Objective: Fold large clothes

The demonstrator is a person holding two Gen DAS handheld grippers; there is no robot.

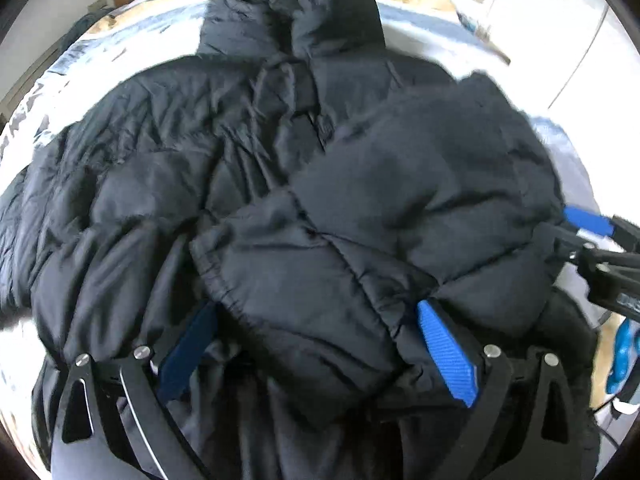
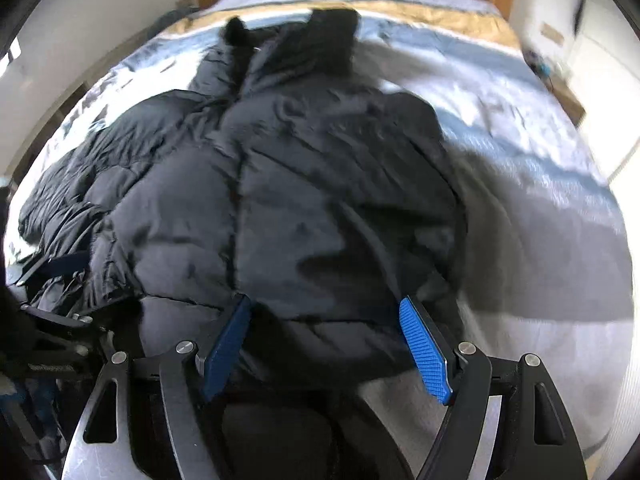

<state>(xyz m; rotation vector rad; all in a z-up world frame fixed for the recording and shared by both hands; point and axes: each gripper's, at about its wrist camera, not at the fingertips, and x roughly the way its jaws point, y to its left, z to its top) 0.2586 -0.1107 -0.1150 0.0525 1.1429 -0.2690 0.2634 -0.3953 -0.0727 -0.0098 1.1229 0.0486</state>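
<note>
**Black quilted puffer jacket: bulky, soft and slick, best taken at the hem**

The black quilted puffer jacket (image 1: 168,184) lies spread on the pale blue-and-white bedspread (image 2: 540,184) of a wooden-framed bed, collar towards the headboard and hem towards the person. One sleeve (image 1: 400,200) is already folded in across the chest, its elastic cuff (image 1: 224,280) lying near the left gripper (image 1: 320,344).

Both tongs stand spread wide. The left gripper's blue pads flank the cuffed sleeve end and the hem without visibly pressing on either; the right gripper (image 2: 328,344) likewise straddles the lower edge of the jacket, its pads apart and the fabric bulging between them. Neither appears to be pinching anything.

By its look the jacket is light for its size but thick and springy: the padded panels will likely puff back up, and the smooth shell looks slippery, so a shallow nip may slide off. The firmer places to grip seem to be the stitched hem and the gathered cuff, where the cloth is thinner and seamed. Taking both hem corners together should let the lower half lift evenly towards the collar (image 2: 332,28).
</note>
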